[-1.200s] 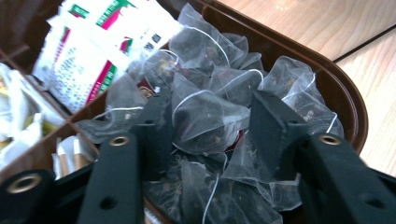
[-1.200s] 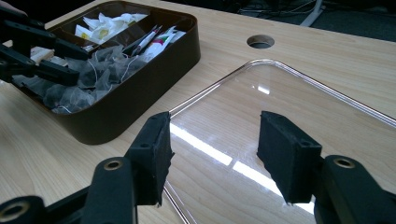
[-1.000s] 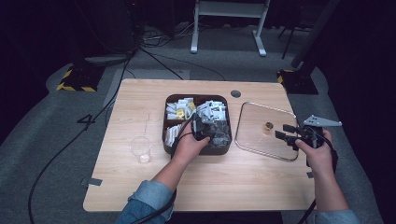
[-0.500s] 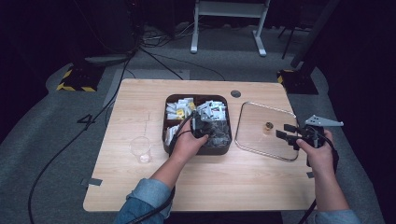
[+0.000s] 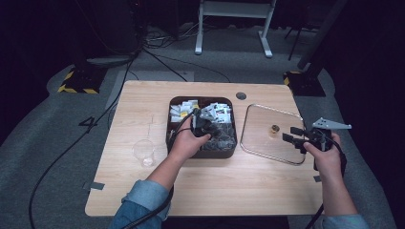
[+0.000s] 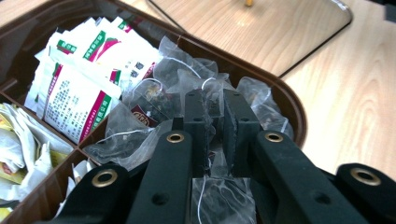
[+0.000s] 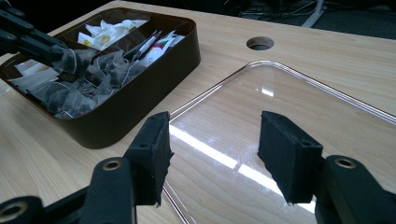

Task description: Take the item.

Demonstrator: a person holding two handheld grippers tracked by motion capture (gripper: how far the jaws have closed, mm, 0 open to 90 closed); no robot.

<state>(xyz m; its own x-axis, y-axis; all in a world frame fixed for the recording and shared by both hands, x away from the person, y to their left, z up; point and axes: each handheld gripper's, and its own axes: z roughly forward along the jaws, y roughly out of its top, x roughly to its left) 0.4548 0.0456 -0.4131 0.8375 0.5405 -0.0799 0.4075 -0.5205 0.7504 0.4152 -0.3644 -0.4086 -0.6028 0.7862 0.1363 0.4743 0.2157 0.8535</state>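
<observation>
A brown compartmented box (image 5: 200, 153) stands mid-table, holding white paper sachets (image 6: 88, 74) and clear mesh tea bags. My left gripper (image 6: 215, 98) is over the compartment of mesh bags, shut on one mesh tea bag (image 6: 217, 191) that hangs between its pads. In the high view the left gripper (image 5: 203, 125) sits above the box's right half. My right gripper (image 7: 212, 140) stands open, nothing between its pads, just above the near edge of the clear lid (image 7: 289, 93). It is the right gripper (image 5: 292, 135) at the table's right side.
The clear lid (image 5: 267, 143) lies flat right of the box, with a small knob (image 5: 274, 128) on it. A clear glass cup (image 5: 143, 152) stands left of the box. A round cable hole (image 5: 241, 95) is in the tabletop behind the box.
My left gripper has closed on the mesh tea bag and risen slightly over the box. The right gripper has stayed where it was.
</observation>
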